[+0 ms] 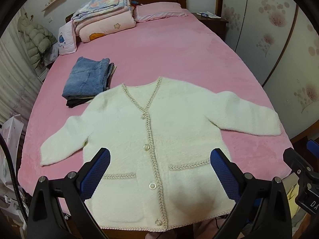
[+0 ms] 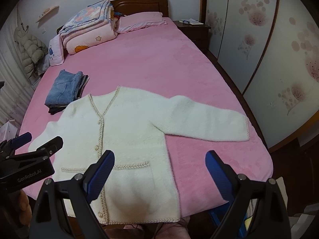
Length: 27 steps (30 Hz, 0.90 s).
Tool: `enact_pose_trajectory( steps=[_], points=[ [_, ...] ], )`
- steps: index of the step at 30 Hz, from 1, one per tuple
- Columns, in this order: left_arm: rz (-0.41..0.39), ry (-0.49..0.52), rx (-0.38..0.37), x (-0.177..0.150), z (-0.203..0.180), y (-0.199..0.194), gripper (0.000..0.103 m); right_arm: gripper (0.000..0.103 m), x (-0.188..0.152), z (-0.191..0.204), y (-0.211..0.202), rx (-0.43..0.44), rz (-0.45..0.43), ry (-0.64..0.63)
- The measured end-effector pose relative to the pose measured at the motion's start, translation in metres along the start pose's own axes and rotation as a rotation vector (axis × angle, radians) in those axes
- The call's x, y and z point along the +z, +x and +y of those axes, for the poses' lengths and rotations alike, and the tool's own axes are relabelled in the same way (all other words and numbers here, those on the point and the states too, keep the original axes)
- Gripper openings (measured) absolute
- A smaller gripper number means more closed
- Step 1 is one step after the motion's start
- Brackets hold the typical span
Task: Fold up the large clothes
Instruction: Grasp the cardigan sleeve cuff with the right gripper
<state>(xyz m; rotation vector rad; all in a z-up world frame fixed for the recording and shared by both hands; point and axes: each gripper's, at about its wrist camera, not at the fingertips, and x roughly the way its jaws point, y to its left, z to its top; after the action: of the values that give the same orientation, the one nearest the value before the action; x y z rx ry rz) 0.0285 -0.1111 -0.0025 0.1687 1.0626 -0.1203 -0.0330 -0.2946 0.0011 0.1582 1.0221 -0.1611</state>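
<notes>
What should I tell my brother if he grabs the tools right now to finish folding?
Left tool: open, empty, held above the cardigan's lower front.
Right tool: open, empty, over the cardigan's hem and the bare bed beside it.
White cardigan: spread flat, front up and buttoned, both sleeves out to the sides, near the foot of the pink bed.
Done: a folded stack with jeans on top sits by the cardigan's shoulder.
Left: the whole cardigan; no fold started. Probably sleeves in first, then the body.
</notes>
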Motion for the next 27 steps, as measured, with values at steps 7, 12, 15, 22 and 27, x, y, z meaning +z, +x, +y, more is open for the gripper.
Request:
enact_pose_trajectory(
  steps=[7,12,15,22,27],
  points=[
    [-0.002,-0.011,-0.031,0.020,-0.013,0.004,0.100,0.093,0.014,-0.021,0.003,0.002,-0.013,0.037],
    [0.001,-0.040,-0.066,0.038,-0.024,0.007,0.100,0.093,0.027,-0.031,0.006,0.008,-0.012,0.056],
    [0.006,-0.052,-0.083,0.047,-0.034,0.010,0.100,0.093,0.036,-0.037,0.009,0.011,-0.009,0.055],
    [0.007,-0.068,-0.090,0.059,-0.055,0.021,0.100,0.093,0.051,-0.052,0.016,0.017,-0.037,0.038],
    [0.016,-0.094,-0.073,0.067,-0.075,0.039,0.100,0.093,0.059,-0.073,0.032,-0.010,-0.043,0.016]
  ],
)
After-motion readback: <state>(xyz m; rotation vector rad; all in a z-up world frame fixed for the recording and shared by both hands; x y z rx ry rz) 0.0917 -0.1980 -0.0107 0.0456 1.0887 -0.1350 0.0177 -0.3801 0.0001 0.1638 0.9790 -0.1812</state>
